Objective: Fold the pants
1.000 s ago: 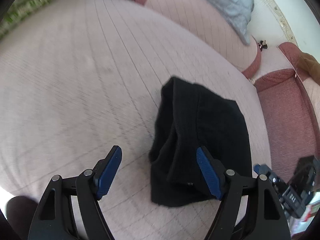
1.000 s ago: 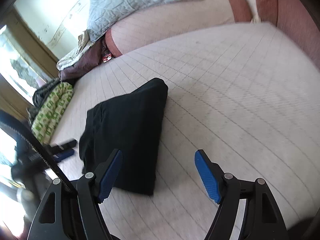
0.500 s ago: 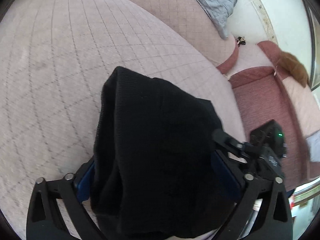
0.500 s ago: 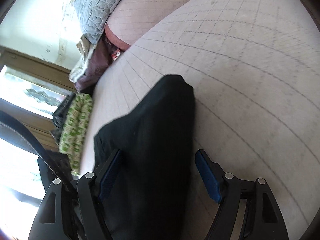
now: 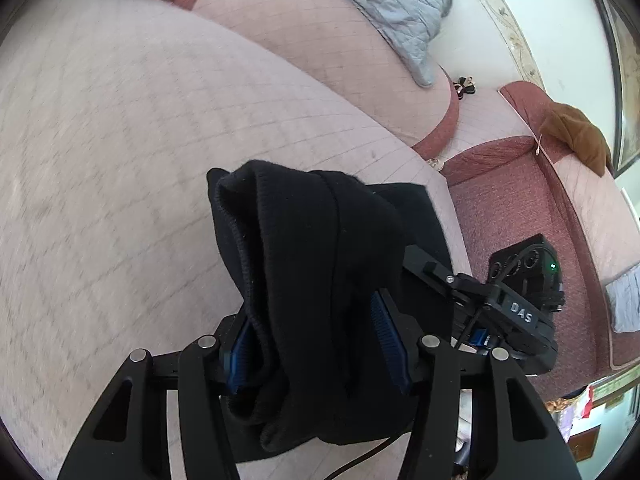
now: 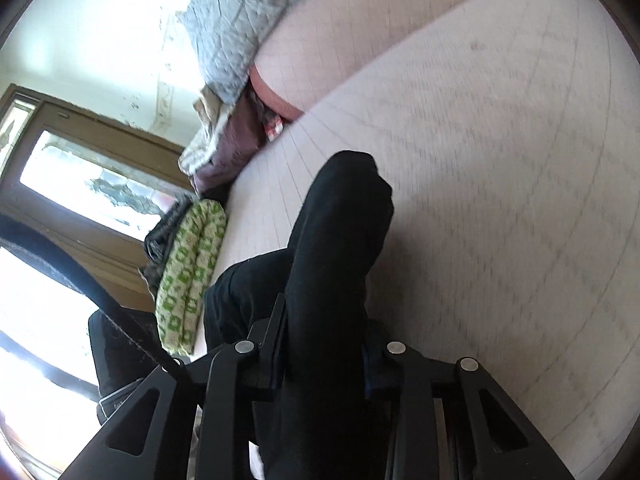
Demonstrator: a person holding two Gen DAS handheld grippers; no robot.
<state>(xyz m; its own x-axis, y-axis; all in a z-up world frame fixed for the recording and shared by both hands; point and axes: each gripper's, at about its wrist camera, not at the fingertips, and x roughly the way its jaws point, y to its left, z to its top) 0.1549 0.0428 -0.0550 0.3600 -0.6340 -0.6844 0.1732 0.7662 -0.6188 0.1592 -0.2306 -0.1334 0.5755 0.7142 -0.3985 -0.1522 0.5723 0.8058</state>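
The folded black pants (image 5: pixel 312 280) are bunched between the blue pads of my left gripper (image 5: pixel 312 340), which is shut on them and holds them above the pink quilted sofa seat (image 5: pixel 120 160). In the right wrist view the same pants (image 6: pixel 336 248) run up between the fingers of my right gripper (image 6: pixel 324 356), which is shut on their other side. The right gripper's body (image 5: pixel 516 312) shows just right of the pants in the left wrist view. The fingertips of both are hidden by cloth.
A grey quilted blanket (image 5: pixel 384 12) lies over the sofa back. A brown cloth (image 5: pixel 576 136) hangs on the red armrest at right. A green-patterned roll (image 6: pixel 188 272) and dark clothes lie at the seat's far left, by a window.
Both grippers moved in over the folded pants and shut on them. The pants have come up off the seat and are bunched between the pads.
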